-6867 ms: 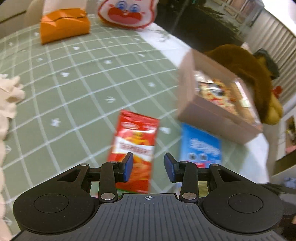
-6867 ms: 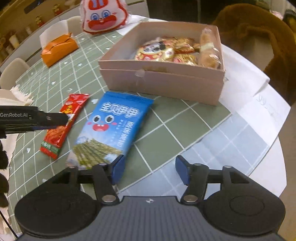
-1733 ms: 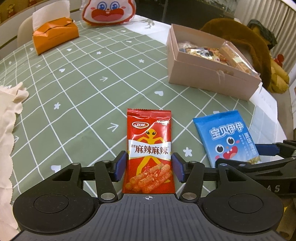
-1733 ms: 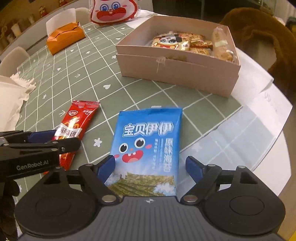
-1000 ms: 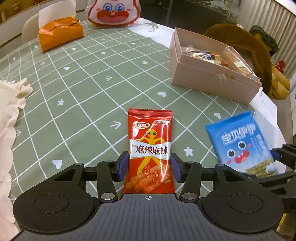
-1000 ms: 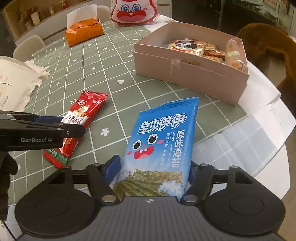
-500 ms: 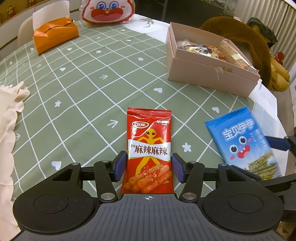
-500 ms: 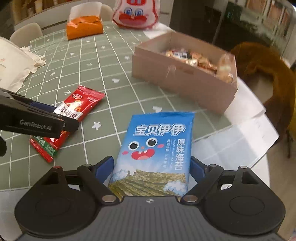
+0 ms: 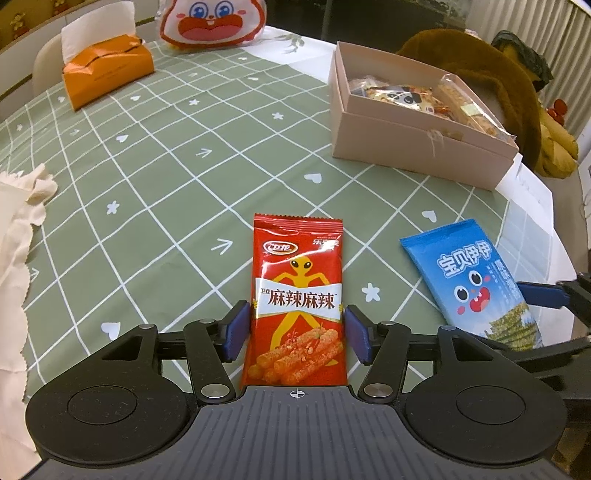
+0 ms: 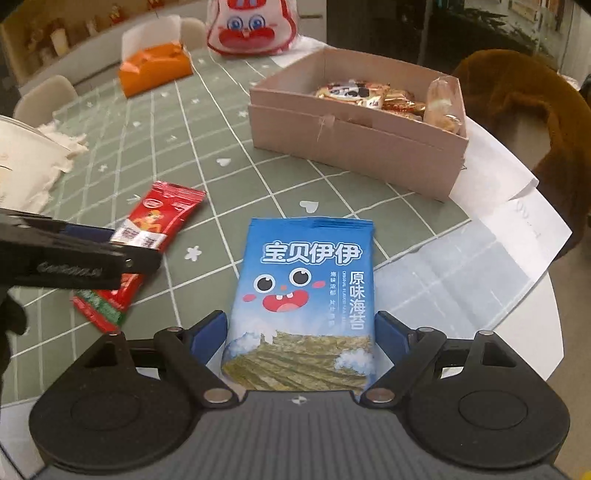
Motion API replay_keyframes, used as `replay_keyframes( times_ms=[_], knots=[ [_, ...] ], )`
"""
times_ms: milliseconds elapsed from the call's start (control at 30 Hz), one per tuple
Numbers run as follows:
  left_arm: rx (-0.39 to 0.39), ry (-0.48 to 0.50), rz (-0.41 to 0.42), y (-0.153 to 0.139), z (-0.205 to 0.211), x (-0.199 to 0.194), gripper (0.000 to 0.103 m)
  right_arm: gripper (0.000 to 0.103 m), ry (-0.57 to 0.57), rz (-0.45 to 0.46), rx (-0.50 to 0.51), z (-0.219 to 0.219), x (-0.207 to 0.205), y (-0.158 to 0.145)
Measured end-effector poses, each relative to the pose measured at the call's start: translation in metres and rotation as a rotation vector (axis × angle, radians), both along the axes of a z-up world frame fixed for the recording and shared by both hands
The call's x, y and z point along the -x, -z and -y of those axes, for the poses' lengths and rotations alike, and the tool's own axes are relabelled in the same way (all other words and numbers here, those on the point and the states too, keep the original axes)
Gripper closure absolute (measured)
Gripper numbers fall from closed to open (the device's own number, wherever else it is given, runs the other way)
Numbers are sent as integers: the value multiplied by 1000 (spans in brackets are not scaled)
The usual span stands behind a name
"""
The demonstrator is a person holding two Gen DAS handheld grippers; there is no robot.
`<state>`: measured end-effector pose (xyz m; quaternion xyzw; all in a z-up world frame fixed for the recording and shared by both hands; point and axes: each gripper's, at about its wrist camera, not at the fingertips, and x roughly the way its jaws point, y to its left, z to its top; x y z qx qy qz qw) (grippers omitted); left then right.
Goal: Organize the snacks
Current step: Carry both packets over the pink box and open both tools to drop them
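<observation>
One pink cardboard box [image 9: 413,147] stands open on the desk [image 9: 166,166], and inside it lie several wrapped snacks [image 10: 354,92], crowded toward one end, with a clear-wrapped pastry [image 10: 441,105] against the wall; I cannot count them exactly. Two packets are outside the box. The red spicy-stick packet [image 9: 299,299] sits between the pads of the left claw [image 9: 297,330], which press its two edges. The blue seaweed packet [image 10: 306,291] is squeezed the same way in the right claw [image 10: 301,339], its near end lifted off the cloth. One orange tissue box [image 9: 107,72] and one rabbit-faced bag [image 9: 214,22] stand at the far side.
</observation>
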<state>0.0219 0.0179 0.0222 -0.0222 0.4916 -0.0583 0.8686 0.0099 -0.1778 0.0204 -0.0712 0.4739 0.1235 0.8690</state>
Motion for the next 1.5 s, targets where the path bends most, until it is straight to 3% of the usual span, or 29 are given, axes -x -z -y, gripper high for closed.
replay_keyframes(
  times_ms=[133, 300, 433, 500, 567, 667, 800, 867, 967, 1033, 1167, 1333, 1500],
  knots=[
    [2, -2, -7, -1, 0, -1, 42, 16, -22, 2, 7, -4, -4, 1],
    [3, -22, -16, -2, -1, -3, 43, 24, -18, 34, -10, 5, -2, -9],
    [43, -64, -35, -6, -6, -8, 52, 25, -2, 82, -50, 15, -4, -26],
    [140, -87, -4, -20, -14, -12, 53, 25, 16, 136, -80, 24, -7, -45],
    [203, -74, 89, -47, -18, -21, 54, 25, 27, 211, -105, 32, -13, -73],
    [242, -11, 241, -103, -13, -51, 53, 24, 54, 336, -127, 46, -36, -129],
    [292, 72, 308, -148, 8, -112, 52, 24, 109, 385, -205, 62, -89, -190],
    [347, 117, 280, -148, 19, -150, 47, 21, 138, 376, -216, 66, -117, -201],
    [437, 169, 169, -114, 31, -203, 47, 16, 154, 256, -276, 66, -165, -191],
    [429, 152, 125, -96, 31, -219, 51, 16, 224, 158, -302, 68, -192, -170],
    [460, 144, 175, -92, 15, -212, 51, 16, 286, 123, -351, 76, -199, -146],
    [364, 169, 238, -84, 3, -170, 51, 16, 298, 127, -328, 69, -174, -116],
    [272, 144, 286, -48, -9, -88, 51, 16, 261, 144, -247, 37, -112, -64]
  ],
)
